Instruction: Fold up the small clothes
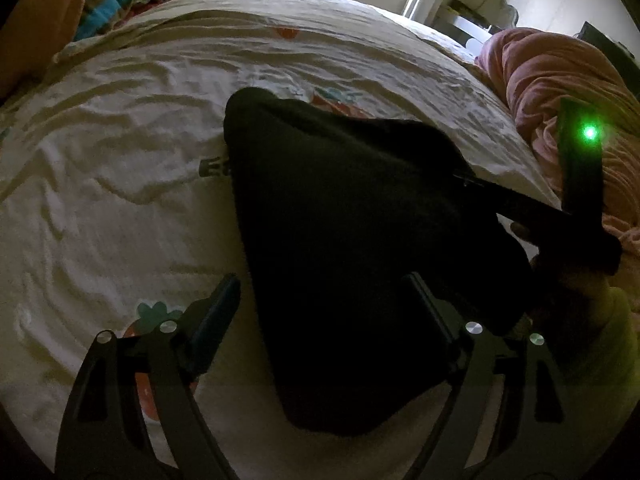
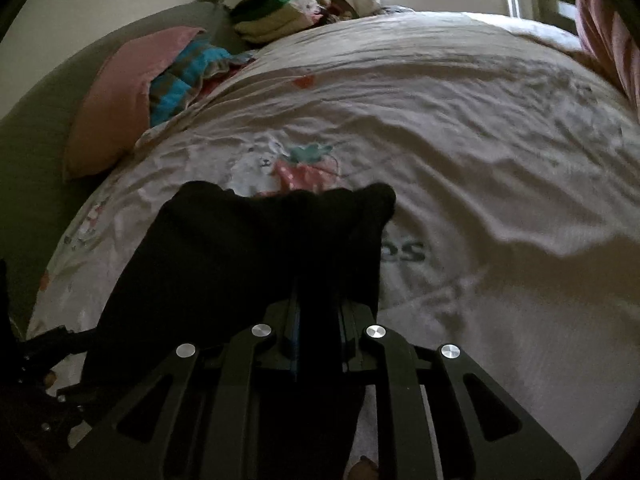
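Note:
A small black garment (image 1: 352, 248) lies on the white printed bed sheet (image 1: 120, 168). In the left wrist view my left gripper (image 1: 324, 296) is open, its fingers wide apart on either side of the garment's near part, just above the sheet. The right gripper (image 1: 520, 200) enters from the right and grips the garment's right edge. In the right wrist view my right gripper (image 2: 318, 312) is shut on the black garment (image 2: 248, 264), which bunches between the fingers and drapes to the left.
A pink blanket (image 1: 560, 92) is heaped at the bed's right side. A pink pillow (image 2: 120, 104), a blue striped cloth (image 2: 180, 84) and a pile of folded clothes (image 2: 280, 12) lie at the head of the bed. A window is beyond.

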